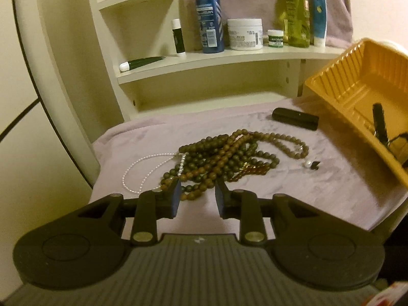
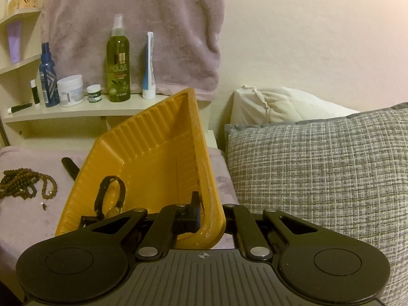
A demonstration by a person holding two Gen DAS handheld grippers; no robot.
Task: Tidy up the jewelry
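A tangled heap of round matte beads (image 1: 229, 158), brown and olive strands that could not be counted apart, lay on a soft, napped lilac cloth (image 1: 280, 204) spread over the counter. One thin strand of small white pearls (image 1: 142, 170) looped out from its left side, and a few amber, glassy beads (image 1: 252, 173) showed under the heap. Just to the right of the heap sat one loose pearl (image 1: 307, 164) touching a small dark piece too blurred to name. Behind the heap lay one smooth black oblong case (image 1: 295, 118).

The left gripper (image 1: 197, 196) hung just short of the heap, its jaws spread with nothing between them but cloth and the nearest beads beyond.

The right gripper (image 2: 201, 216) had its jaws pressed together, pinching the near rim of a yellow ribbed plastic tray (image 2: 153, 153), which stood tilted with its far end raised. Inside it lay a black watch-like strap (image 2: 109, 196) and some glinting pieces, partly hidden behind the gripper body.

On the cream shelf (image 1: 229, 56) stood one blue spray bottle (image 1: 209, 23), one white jar (image 1: 244, 34), one small green-banded pot (image 1: 275, 38), one green oil bottle (image 1: 297, 17) and one blue-white tube (image 1: 319, 17); the bottle tops were cut off in the left wrist view. A grey woven cushion (image 2: 318, 178) lay at the right.
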